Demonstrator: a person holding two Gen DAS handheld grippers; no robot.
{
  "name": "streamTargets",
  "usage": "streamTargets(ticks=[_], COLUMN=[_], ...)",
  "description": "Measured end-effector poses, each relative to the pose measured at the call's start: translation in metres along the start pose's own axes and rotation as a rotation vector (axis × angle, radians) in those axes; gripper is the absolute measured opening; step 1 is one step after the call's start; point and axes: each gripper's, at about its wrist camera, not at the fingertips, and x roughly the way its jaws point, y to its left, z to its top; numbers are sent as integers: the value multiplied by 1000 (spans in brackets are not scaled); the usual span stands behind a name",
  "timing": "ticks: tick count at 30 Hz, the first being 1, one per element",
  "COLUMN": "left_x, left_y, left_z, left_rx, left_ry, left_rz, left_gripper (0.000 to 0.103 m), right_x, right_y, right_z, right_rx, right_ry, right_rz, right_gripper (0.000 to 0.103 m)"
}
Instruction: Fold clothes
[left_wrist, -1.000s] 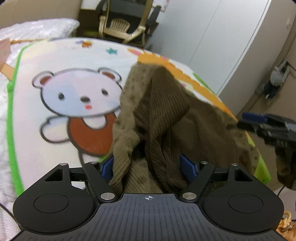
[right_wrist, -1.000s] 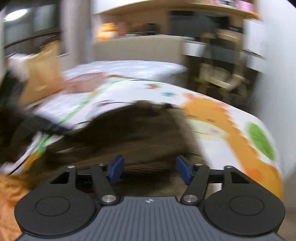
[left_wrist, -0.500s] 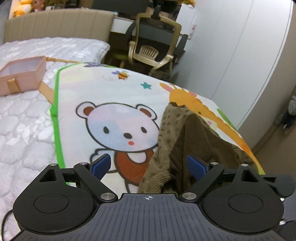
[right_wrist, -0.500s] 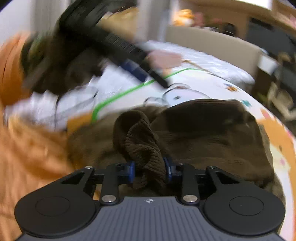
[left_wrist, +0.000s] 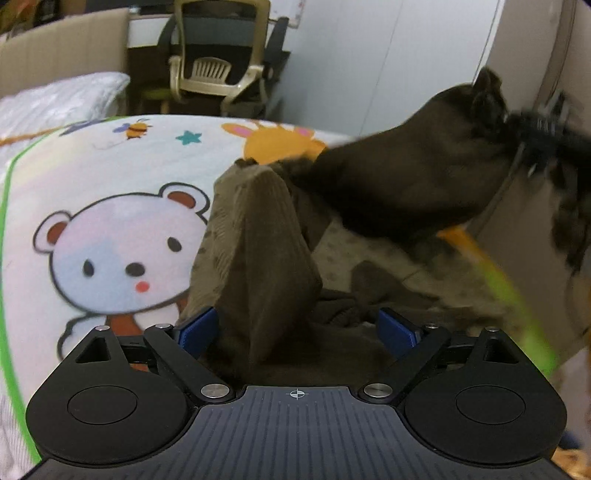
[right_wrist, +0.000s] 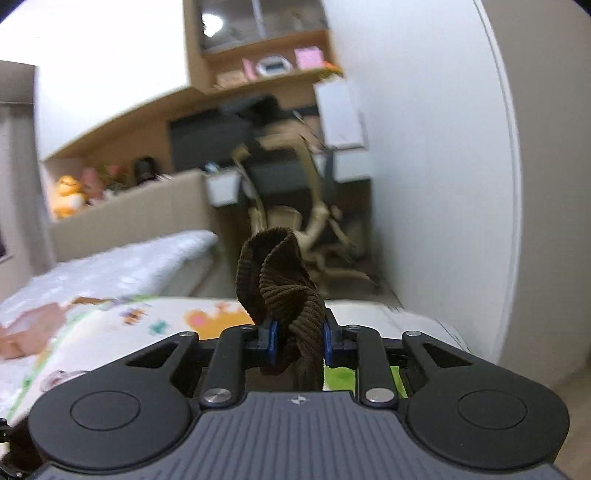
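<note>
Brown corduroy garment (right_wrist: 284, 280) pinched inside right gripper (right_wrist: 297, 342).

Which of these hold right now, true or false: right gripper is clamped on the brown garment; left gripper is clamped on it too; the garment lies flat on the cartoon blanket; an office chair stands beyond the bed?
1. The right gripper is shut on the brown corduroy garment. True.
2. The left gripper is also clamped on it. False: its jaws stand wide apart, with cloth lying between them.
3. The garment lies flat on the cartoon blanket. False: one part is lifted off it.
4. An office chair stands beyond the bed. True.
</note>
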Motion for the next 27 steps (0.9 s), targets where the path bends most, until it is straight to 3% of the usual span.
streamTargets(ticks=[1,2,3,5,6,8,13,16,18,21,24,25,27], left_x=[7,11,14,20,17,10,0,-6,6,21,17,14,7], left_y=[-2,-2,-1,1,8,32,111,158,190,227,228,220,200], left_z=[1,4,6,12,20,35,68,87,81,63,47,44,42], left_rx=[25,50,74,121,123,108,34,-11,-57,-161,-213,-199,-153], left_ry=[-1,-4,-7,-12,-30,-78,-215,-298,-300,-226,-194,-193,-193], left_rz=[9,19,28,48,53,91,304,432,491,494,359,315,235], left_gripper=[84,55,43,9,7,4,4,4,3,4,10,17,40], right_x=[7,14,22,33,38,44,55,79,97,119,133,128,110], right_y=[-3,-4,-1,7,11,16,17,9,2,-13,-36,-42,-28], right_z=[-5,-9,-12,-12,-5,11,35,21,5,-17,-26,-31,-24], right_rx=[4,4,-1,-24,-37,-55,-66,-75,-114,-156,-129,-113,-139], right_ry=[23,43,58,66,57,10,-81,-26,41,149,268,279,221], right_rz=[-8,-10,-11,-16,-21,-44,-118,-197,-263,-362,-435,-454,-426], right_gripper=[21,21,21,20,20,19,18,18,18,18,22,23,28])
